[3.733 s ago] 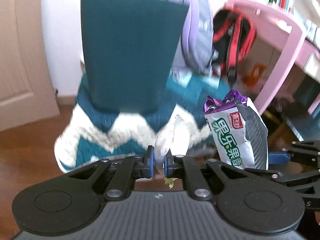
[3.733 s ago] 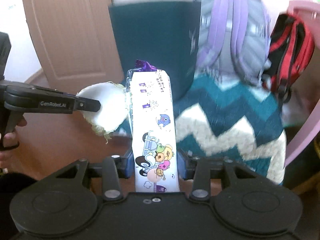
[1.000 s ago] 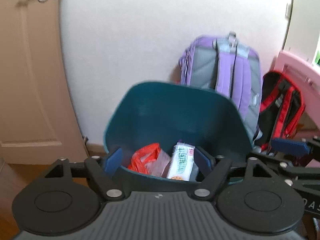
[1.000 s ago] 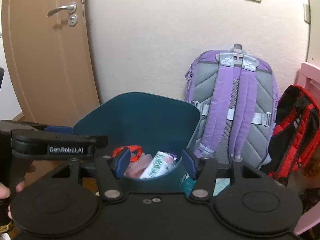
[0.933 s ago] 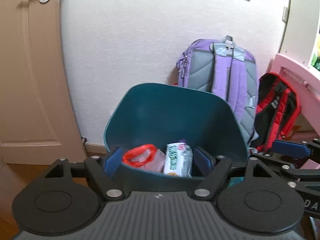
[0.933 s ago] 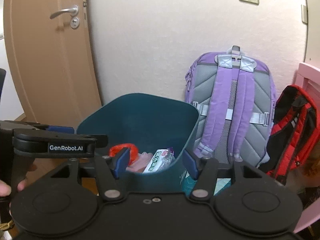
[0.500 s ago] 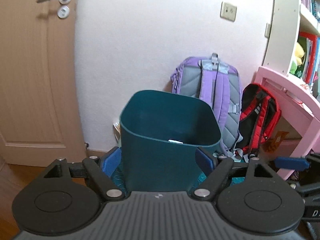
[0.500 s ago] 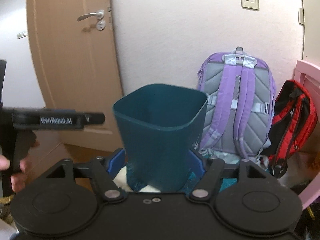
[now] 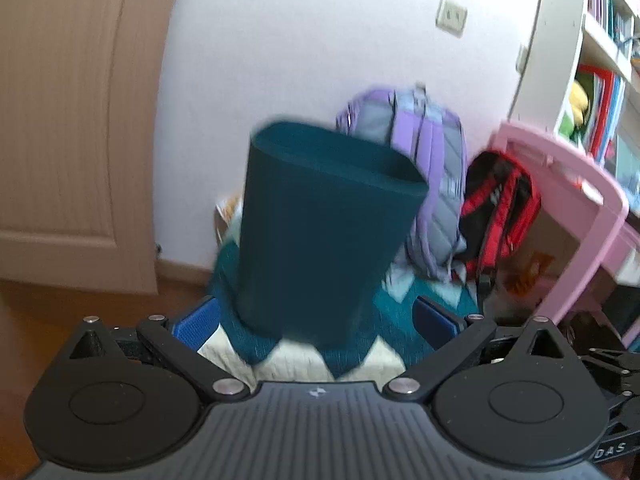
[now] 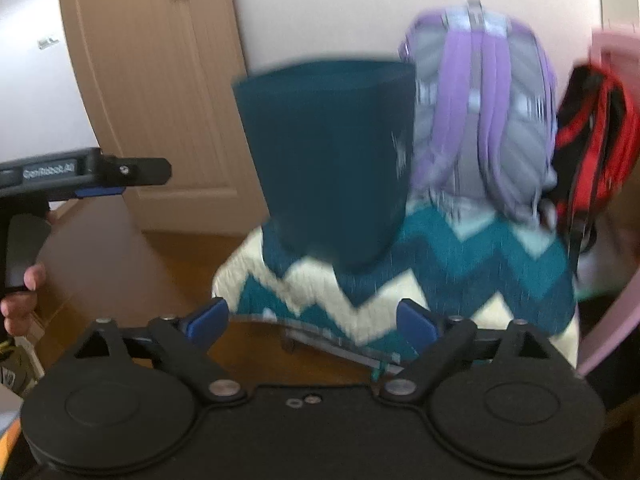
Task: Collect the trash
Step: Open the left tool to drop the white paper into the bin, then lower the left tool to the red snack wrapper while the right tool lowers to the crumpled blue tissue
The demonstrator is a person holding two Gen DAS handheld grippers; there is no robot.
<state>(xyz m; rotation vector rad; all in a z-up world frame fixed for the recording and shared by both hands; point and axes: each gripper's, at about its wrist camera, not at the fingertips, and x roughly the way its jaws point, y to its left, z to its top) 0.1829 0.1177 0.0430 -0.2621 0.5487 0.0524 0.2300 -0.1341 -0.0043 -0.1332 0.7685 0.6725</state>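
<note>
You held two hand-held grippers, and both were spread wide with nothing between their blue pads: your left hand-held gripper (image 9: pixel 316 322) and your right hand-held gripper (image 10: pixel 312 322). One dark teal trash bin (image 9: pixel 324 228) stood upright on a teal-and-cream zigzag rug (image 10: pixel 460 264), ahead of both. Two backpacks leaned behind it by the wall, one purple (image 10: pixel 480 108) and one red-and-black (image 9: pixel 496 208). One pink bench (image 9: pixel 580 188) stood to the right. Both views were blurred.
</note>
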